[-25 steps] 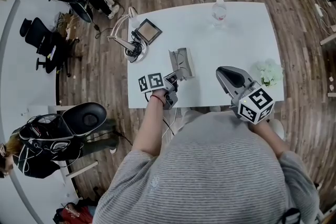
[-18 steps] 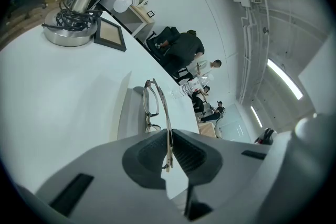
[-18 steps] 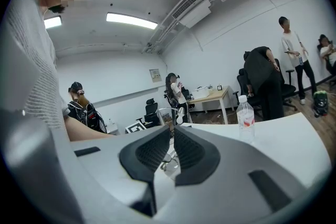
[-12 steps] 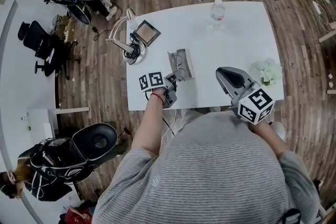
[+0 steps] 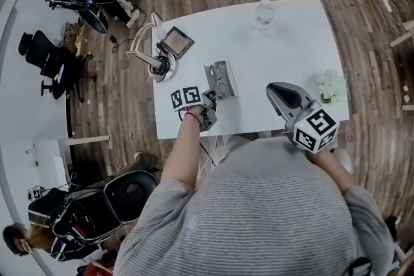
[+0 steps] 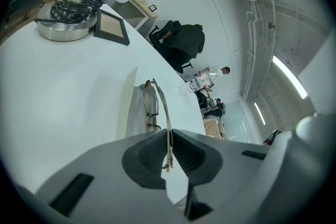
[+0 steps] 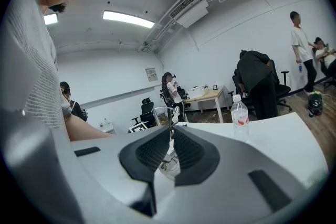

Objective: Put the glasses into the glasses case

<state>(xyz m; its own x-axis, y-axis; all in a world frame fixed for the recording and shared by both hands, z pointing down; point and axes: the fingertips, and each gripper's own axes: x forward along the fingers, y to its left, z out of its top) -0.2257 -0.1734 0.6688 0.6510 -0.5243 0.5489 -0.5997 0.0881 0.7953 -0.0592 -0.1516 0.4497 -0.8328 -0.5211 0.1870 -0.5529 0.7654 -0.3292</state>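
The thin-framed glasses (image 6: 151, 105) lie over the open grey glasses case (image 6: 131, 113) on the white table. My left gripper (image 6: 169, 149) is shut on one temple arm of the glasses, and the lenses point away from it. In the head view the case (image 5: 226, 69) sits mid-table just beyond the left gripper (image 5: 208, 100). My right gripper (image 5: 274, 90) is held over the table's front right part, apart from the case. Its jaws are shut with nothing between them (image 7: 171, 136).
A desk lamp base with coiled cable (image 5: 160, 66) and a small framed picture (image 5: 176, 42) stand at the table's left. A water bottle (image 5: 264, 12) is at the far edge, and a pale green bunch (image 5: 327, 88) at the right edge. People and office chairs surround the table.
Both grippers stay almost where they were. A person with a black chair at the lower left has moved along the floor, and the head view has shifted slightly.
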